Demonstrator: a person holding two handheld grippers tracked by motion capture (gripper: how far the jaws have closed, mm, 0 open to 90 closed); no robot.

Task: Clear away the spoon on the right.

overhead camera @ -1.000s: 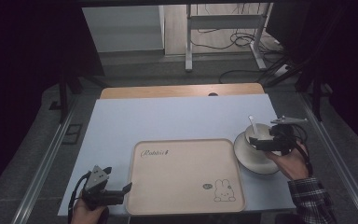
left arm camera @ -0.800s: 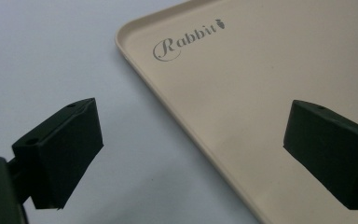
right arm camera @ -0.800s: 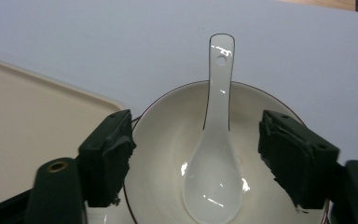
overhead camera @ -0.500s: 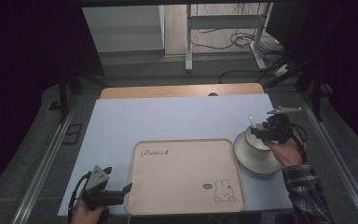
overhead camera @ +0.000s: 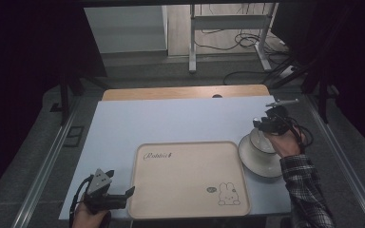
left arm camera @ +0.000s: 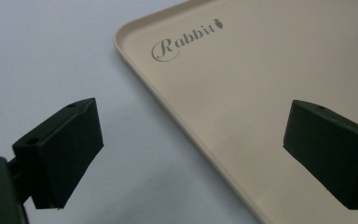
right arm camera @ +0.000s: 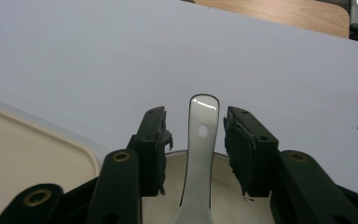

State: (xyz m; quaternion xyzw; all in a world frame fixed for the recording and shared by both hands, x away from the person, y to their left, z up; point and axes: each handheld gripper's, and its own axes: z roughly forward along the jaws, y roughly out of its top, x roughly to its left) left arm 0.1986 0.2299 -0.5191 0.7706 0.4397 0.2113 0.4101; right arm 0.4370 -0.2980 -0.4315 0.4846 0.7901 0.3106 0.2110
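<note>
On the pale blue tabletop [overhead camera: 171, 121], a beige tray [overhead camera: 187, 178]; dark room beyond.

Left gripper [overhead camera: 123, 194] fingers spread wide; right gripper [right arm camera: 196, 154] fingers closing, seemingly not yet pressing.

Spoon [right arm camera: 199, 154] bowl-end cut off

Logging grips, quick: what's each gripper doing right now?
Left gripper: open, holding nothing, beside the tray.
Right gripper: jaws have just been closing around the spoon handle, not yet pressing it.
</note>
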